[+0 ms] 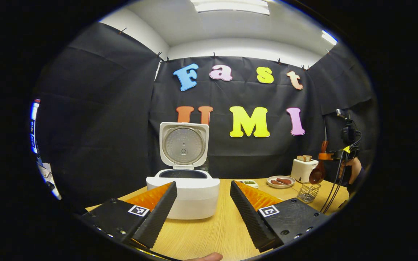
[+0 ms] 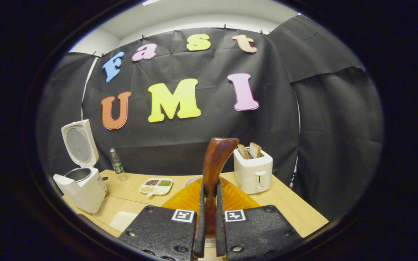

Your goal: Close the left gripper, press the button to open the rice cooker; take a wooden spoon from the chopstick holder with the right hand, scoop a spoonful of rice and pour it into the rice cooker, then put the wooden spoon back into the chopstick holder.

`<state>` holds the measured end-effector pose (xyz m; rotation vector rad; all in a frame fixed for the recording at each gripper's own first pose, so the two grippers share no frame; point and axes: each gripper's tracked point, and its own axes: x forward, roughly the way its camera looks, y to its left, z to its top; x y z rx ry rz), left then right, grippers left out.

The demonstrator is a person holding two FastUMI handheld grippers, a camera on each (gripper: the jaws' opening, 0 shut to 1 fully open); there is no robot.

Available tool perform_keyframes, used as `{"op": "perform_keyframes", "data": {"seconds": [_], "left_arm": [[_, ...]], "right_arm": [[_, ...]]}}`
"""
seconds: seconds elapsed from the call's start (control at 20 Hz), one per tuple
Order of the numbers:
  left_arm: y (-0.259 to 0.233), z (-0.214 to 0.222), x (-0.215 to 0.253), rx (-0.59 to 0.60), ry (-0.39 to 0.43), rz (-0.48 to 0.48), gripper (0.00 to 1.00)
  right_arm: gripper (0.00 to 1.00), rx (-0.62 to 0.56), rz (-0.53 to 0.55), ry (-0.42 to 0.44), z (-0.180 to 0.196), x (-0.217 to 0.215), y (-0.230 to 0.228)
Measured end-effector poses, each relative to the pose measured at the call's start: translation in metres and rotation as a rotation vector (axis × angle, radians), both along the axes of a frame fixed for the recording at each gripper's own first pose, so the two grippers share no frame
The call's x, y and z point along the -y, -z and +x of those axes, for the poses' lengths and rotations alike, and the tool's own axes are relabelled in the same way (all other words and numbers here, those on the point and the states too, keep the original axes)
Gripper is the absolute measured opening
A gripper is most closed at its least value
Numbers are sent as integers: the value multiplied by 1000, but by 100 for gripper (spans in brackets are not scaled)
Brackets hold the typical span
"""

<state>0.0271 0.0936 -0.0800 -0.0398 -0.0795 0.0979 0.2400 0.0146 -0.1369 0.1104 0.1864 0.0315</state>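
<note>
Lid: white rice cooker (image 1: 185, 192) stands on the pale wooden bench (image 1: 212, 232) with its lid swung fully up, so the button press looks done.
Left tool: left tool (image 1: 201, 214) sits low in front of the cooker with its jaws spread wide and nothing between them.
Right tool: right tool (image 2: 209, 221) has its jaws pressed in on the handle of the dark brown wooden spoon (image 2: 214, 163), which stands upright between them; in the left gripper view it hangs above the small wire chopstick holder (image 1: 308, 192).
Rice: compartmented white tray of grains (image 2: 155, 186) lies between the cooker and the white toaster (image 2: 253, 170).
Risk one: narrow grip on a smooth handle; I'd guess the spoon could twist while digging in.
Risk two: a tilted bowl could spill grains on the way to the cooker.
Risk three: the clear bottle (image 2: 117, 164) beside the cooker could get knocked.
</note>
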Motion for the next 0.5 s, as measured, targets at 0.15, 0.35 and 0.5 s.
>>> {"op": "perform_keyframes", "data": {"seconds": [0.15, 0.35, 0.5], "left_arm": [[-3, 9, -2, -12, -3, -24, 94], [-21, 17, -9, -9, 3, -66, 94], [-39, 23, -16, 10, -1, -55, 94]], "right_arm": [[25, 20, 55, 10, 1, 8, -5], [86, 67, 32, 68, 0, 29, -20], [100, 74, 20, 65, -12, 30, -27]]}}
